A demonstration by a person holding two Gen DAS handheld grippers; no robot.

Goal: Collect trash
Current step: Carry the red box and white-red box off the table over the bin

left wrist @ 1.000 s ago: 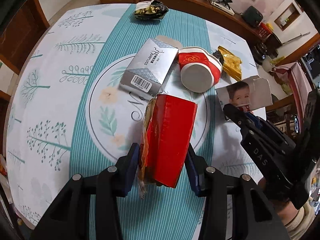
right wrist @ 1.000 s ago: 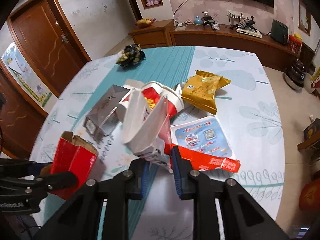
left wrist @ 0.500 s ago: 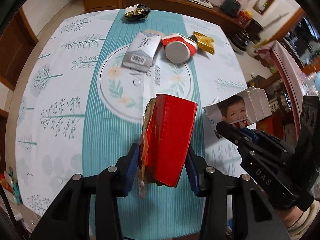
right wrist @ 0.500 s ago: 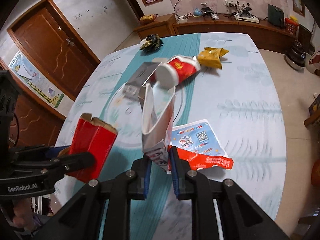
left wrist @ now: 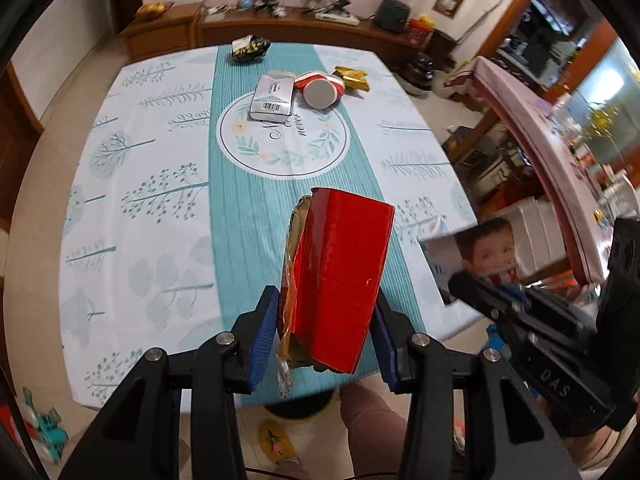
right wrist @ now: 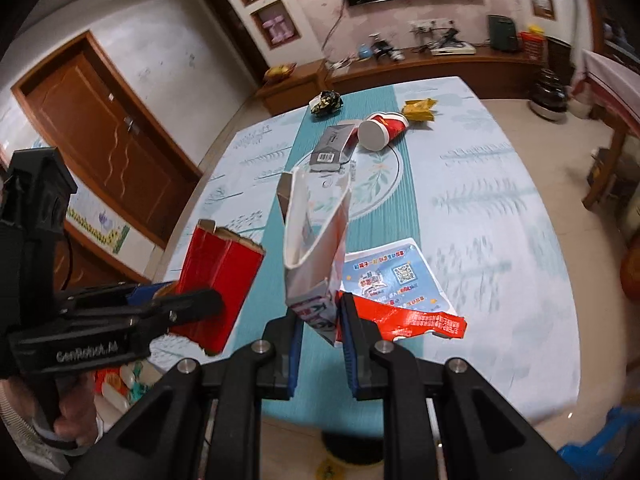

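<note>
My left gripper [left wrist: 325,336] is shut on a red box [left wrist: 340,276] and holds it above the table's near edge; the box also shows in the right wrist view [right wrist: 216,276]. My right gripper [right wrist: 320,340] is shut on a white milk carton [right wrist: 316,240] with a boy's face, seen in the left wrist view [left wrist: 484,248] at the right. On the table lie a silver box [left wrist: 274,96], a red paper cup [left wrist: 320,90] on its side, a yellow wrapper [left wrist: 352,78], a dark wrapper [left wrist: 250,46], a blue leaflet [right wrist: 396,276] and a red torn wrapper [right wrist: 416,322].
The round table [left wrist: 140,200] has a teal and white tree-print cloth. A wooden sideboard [left wrist: 304,32] stands behind it, a brown door [right wrist: 108,136] at the left. Shelves and furniture crowd the right side. Floor shows below the near edge.
Both grippers have lifted and pulled back from the table's middle toward its near edge, each carrying its item. The trash left on the table now lies farther away.
</note>
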